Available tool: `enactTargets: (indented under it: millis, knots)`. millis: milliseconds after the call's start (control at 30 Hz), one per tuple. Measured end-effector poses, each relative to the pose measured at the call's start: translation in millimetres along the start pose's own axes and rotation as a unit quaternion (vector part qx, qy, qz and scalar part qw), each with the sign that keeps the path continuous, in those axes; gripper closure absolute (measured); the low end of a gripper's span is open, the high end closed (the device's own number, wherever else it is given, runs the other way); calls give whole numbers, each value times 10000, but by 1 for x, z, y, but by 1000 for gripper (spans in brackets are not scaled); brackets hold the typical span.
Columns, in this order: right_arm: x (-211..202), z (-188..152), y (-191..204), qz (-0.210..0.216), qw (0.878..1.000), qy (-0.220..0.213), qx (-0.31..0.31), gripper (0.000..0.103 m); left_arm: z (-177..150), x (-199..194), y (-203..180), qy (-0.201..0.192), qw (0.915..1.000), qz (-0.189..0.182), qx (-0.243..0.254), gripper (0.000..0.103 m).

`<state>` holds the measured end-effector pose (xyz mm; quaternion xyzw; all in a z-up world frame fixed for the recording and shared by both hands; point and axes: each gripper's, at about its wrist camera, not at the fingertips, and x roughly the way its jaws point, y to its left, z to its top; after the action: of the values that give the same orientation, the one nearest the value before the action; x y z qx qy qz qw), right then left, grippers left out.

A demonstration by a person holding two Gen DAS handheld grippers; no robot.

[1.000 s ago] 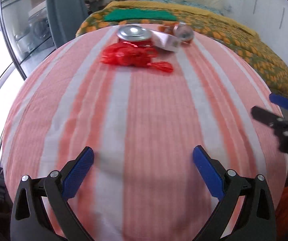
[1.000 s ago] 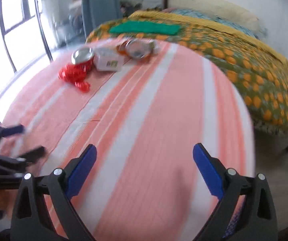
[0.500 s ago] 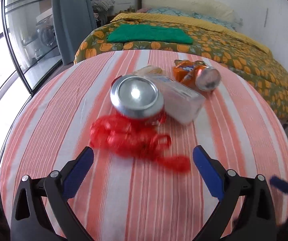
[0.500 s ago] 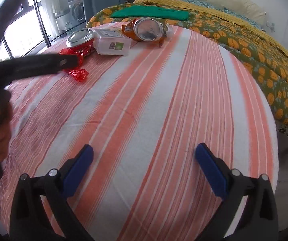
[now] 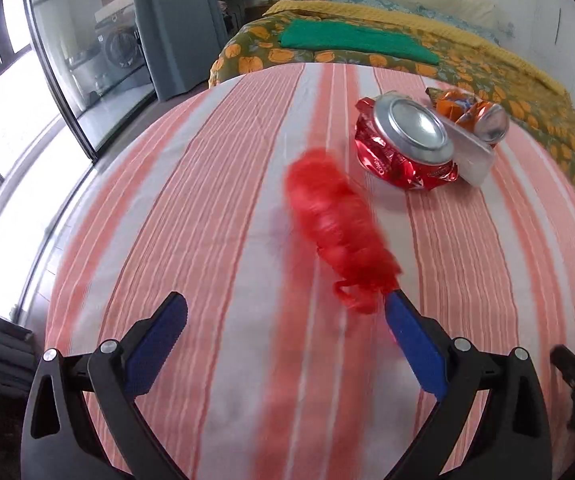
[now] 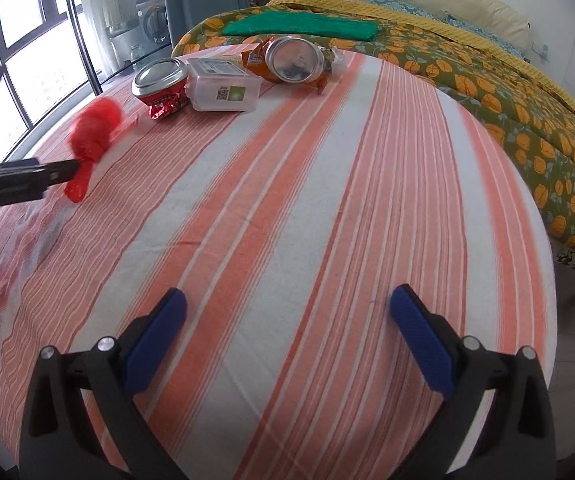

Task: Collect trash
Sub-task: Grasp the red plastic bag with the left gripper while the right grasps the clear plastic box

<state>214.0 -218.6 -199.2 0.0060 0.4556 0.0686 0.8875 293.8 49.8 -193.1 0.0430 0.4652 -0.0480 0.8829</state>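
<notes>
A crumpled red plastic bag (image 5: 339, 236) lies on the striped tablecloth (image 5: 215, 200), its near end touching the right fingertip of my open left gripper (image 5: 283, 312). Behind it lie a crushed red can (image 5: 403, 148), a clear plastic box (image 5: 471, 152) and a crushed orange can (image 5: 475, 114). In the right wrist view the bag (image 6: 93, 136), red can (image 6: 161, 84), box (image 6: 223, 86) and orange can (image 6: 291, 62) sit at the far left. My right gripper (image 6: 287, 312) is open and empty over the tablecloth (image 6: 327, 200).
A bed with an orange-flowered cover (image 6: 487, 72) and a green cloth (image 6: 299, 26) stands behind the table. Windows (image 5: 3, 92) and a grey curtain (image 5: 175, 20) are on the left. The table edge falls off at the right (image 6: 547, 260).
My left gripper has moved forward and left up to the red bag, which now reaches its right fingertip. The right gripper has barely moved.
</notes>
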Motion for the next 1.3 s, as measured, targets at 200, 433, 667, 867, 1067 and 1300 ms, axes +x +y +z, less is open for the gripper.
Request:
enactTargets:
  millis: [200,433,667,867,1067,1300]
  knots:
    - [0,0,0,1,10000,1,-1,5,19,8,-8,-132,9970,-748,-166,5]
    - [0,0,0,2,10000,3,-2,5,36,39,-6,99,9965,-405,-720,5]
    - [0,0,0,1,10000,4,-4,5,33,34,9,19,9988,-411,-278,24]
    - [0,0,0,3,10000,5,-5,5,33,21,-4,1,9966,-826,75,53]
    - [0,0,0,3,10000,5,-6,5,-27,-28,-44,165,9796,-1629,1165,52]
    - [0,0,0,6,10000,5,-4,5,-49,-19,-55,11,9848,-1205,1249,26]
